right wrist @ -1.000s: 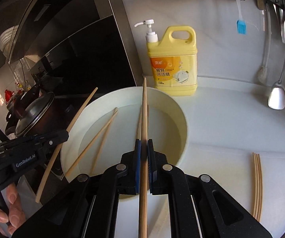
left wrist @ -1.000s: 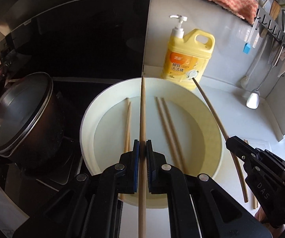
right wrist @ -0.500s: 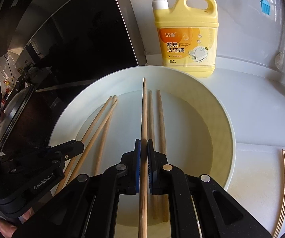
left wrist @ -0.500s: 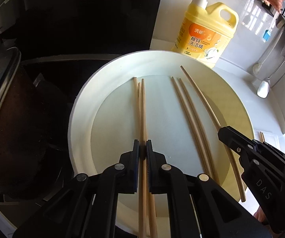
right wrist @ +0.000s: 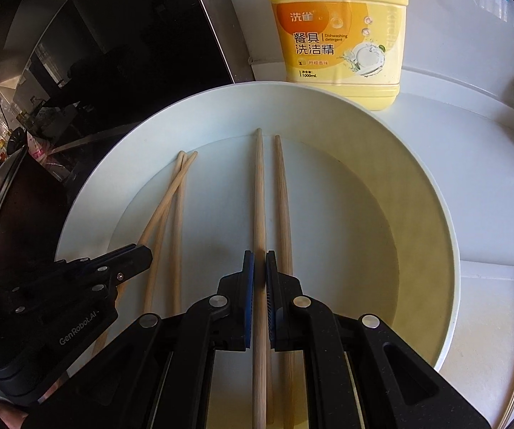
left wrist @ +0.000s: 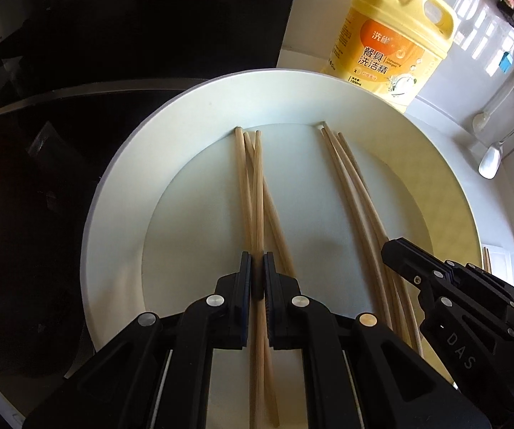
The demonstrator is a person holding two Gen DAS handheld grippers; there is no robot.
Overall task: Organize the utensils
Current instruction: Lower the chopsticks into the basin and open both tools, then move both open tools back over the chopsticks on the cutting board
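Since half a second ago, I see both claws lower in the bowl: left claw pinching one chopstick, right claw pinching another chopstick.

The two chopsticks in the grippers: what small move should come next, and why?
Probably open both grippers. The left gripper and right gripper each pinch one chopstick low inside the white basin, its tip at the far wall beside loose chopsticks, so release would drop them alongside.
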